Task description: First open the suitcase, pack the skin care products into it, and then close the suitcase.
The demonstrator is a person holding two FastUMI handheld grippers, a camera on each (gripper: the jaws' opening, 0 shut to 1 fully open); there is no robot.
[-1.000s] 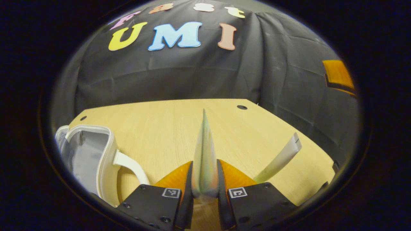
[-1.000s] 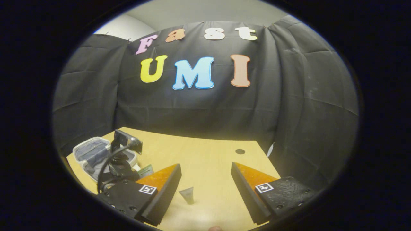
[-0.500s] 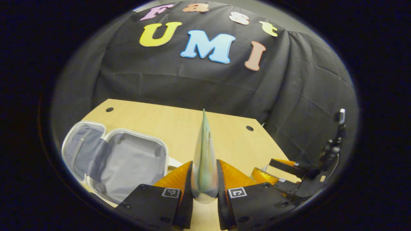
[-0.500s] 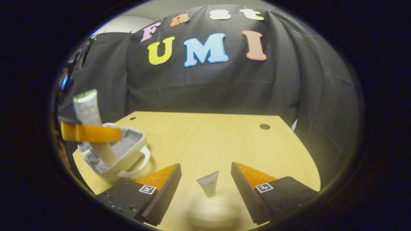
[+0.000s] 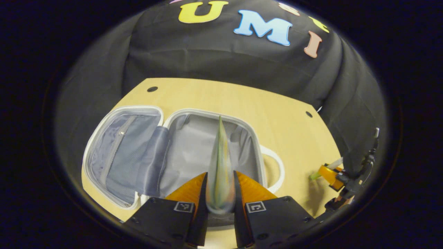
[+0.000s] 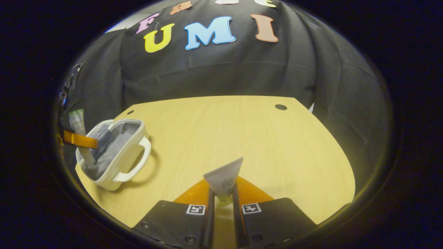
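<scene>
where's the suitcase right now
The suitcase lies open on the table, just beyond the left tongs in the left gripper view; in the right gripper view it sits at the table's left edge.

Lighting: warm, even, from overhead; my views dim toward their rims. Shadows: soft, beside the suitcase handle and under my right gripper on the table. Glare: none. Blur: the tube between my left gripper fingers is soft near the lens. Distortion: strong fisheye bowing of table edges.
</scene>
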